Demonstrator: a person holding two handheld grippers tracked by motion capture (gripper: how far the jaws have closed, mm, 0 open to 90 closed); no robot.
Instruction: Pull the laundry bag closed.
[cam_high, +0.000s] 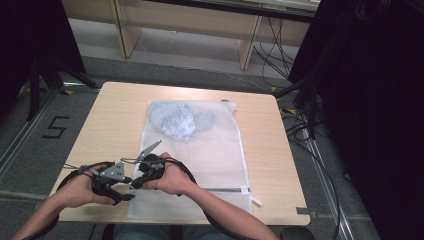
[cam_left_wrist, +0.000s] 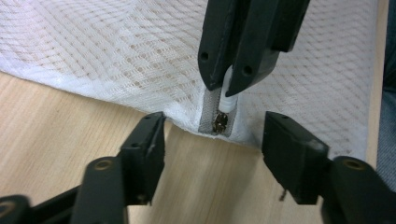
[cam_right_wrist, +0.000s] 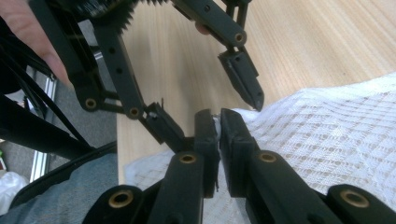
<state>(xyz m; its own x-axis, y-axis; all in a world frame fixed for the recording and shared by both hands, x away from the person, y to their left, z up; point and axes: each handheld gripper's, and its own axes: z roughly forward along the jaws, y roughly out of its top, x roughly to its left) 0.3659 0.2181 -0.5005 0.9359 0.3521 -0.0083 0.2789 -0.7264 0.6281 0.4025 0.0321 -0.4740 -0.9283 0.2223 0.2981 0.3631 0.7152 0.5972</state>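
From the high view, a white mesh laundry bag (cam_high: 200, 160) lies flat along the middle of the light wooden worktop (cam_high: 110, 120), with a crumpled pale blue garment (cam_high: 180, 120) inside its far end. Both hands meet at the bag's near left corner: the left gripper (cam_high: 127, 187) sits just off the bag's left edge, and the right gripper (cam_high: 136, 181) lies over the corner, close against the left one. A grey zipper band (cam_high: 225, 189) runs across the bag's near end.

In the left gripper view, the left gripper (cam_left_wrist: 212, 142) has its jaws spread wide, standing either side of the bag's corner (cam_left_wrist: 140, 56) without touching it. Between them, just beyond, the grey zipper end with its brass slider (cam_left_wrist: 219, 122) sits at the bag's edge. The right gripper (cam_left_wrist: 229, 86) comes down from above, pressed together on the white zipper pull tab (cam_left_wrist: 228, 95).

In the right gripper view, the right gripper (cam_right_wrist: 218, 122) is closed to a narrow gap with a sliver of the white tab (cam_right_wrist: 216, 122) pinched at its tips, over the mesh bag (cam_right_wrist: 327, 140). The left gripper (cam_right_wrist: 210, 109) faces it, open, one jaw on each side of that tip.
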